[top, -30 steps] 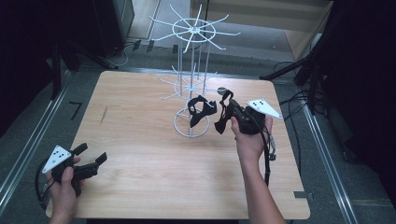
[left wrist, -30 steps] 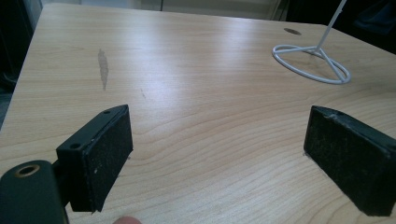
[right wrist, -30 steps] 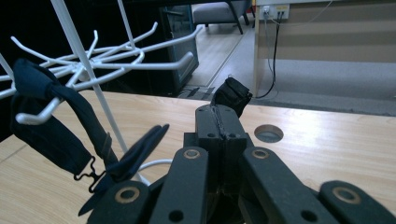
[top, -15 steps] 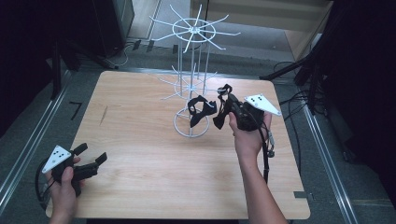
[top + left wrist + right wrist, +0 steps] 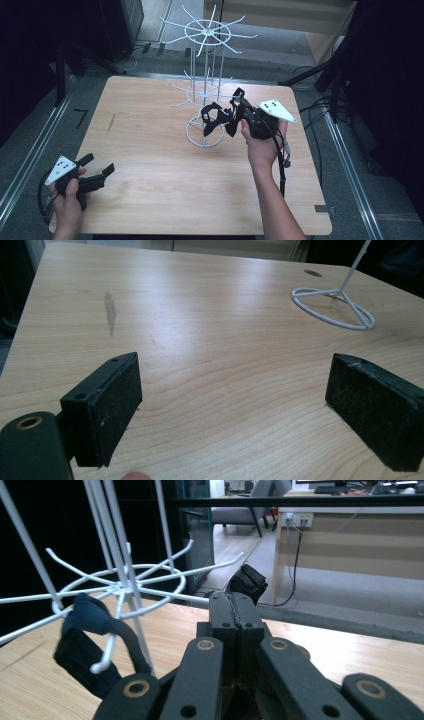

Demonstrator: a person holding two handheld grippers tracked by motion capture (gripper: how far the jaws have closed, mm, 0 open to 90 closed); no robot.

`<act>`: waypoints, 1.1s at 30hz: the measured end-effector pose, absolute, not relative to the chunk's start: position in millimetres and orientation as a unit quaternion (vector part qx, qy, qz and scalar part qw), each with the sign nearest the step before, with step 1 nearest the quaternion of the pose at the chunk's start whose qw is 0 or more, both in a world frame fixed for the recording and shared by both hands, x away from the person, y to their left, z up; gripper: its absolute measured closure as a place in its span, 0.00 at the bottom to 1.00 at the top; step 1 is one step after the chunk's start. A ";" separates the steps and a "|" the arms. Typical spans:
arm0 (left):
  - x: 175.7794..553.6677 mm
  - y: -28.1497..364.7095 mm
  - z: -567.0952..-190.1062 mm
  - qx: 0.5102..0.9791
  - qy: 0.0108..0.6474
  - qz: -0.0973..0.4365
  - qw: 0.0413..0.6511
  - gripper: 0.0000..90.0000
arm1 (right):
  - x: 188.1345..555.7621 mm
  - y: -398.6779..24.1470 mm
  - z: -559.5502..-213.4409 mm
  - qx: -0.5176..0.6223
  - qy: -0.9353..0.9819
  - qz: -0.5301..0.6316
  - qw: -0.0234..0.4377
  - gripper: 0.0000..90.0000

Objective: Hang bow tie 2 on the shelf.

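Note:
A white wire rack with two tiers of hooks stands on the wooden table, right of the middle. A black strap hangs by the rack's lower tier, one loop over a hook. My right gripper is at the strap's right end and is shut on it. In the right gripper view its jaws are pressed together, with a bit of the black strap sticking out beyond them. My left gripper rests open at the table's front left corner, nothing between its pads.
The rack's ring base sits on the table ahead of the left gripper. Cables lie on the floor right of the table. A metal rail runs along the left side. A desk and a chair stand beyond.
My right hand has drifted slightly toward the rack with the strap still gripped. The left hand and its gripper have not moved.

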State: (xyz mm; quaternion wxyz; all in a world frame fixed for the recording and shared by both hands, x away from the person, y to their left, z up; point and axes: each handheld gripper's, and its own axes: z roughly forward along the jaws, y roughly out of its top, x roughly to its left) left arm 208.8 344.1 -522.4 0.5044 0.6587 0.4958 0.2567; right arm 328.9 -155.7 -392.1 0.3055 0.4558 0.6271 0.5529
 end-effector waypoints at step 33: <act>208.8 344.5 -522.6 0.658 0.496 0.255 0.507 0.09 | 353.5 -131.7 -423.3 0.394 0.687 0.560 0.244 1.00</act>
